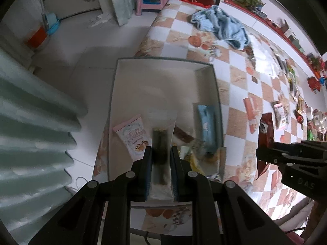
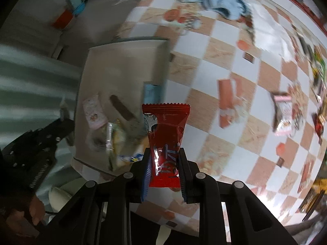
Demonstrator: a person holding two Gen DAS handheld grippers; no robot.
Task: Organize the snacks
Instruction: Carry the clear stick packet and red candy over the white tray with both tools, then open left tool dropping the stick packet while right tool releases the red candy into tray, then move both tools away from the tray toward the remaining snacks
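My left gripper point(image 1: 161, 153) is shut on a clear packet with a dark snack bar point(image 1: 161, 143) and holds it over the near end of a white cardboard box point(image 1: 122, 77). The box holds a pink packet point(image 1: 134, 136), a brown bar point(image 1: 184, 135), a light blue packet point(image 1: 207, 126) and other wrappers. My right gripper point(image 2: 164, 155) is shut on a red shiny snack packet point(image 2: 165, 122) above the box's near right corner point(image 2: 165, 47). The right gripper also shows at the right of the left wrist view point(image 1: 263, 153), red packet point(image 1: 265, 130) in it.
The box sits at the left edge of a table with a checkered orange and white cloth point(image 1: 235, 65). Many loose snacks point(image 1: 286, 110) lie to the right. A blue towel point(image 1: 222, 24) lies at the far end. A radiator point(image 1: 30, 122) and tiled floor are on the left.
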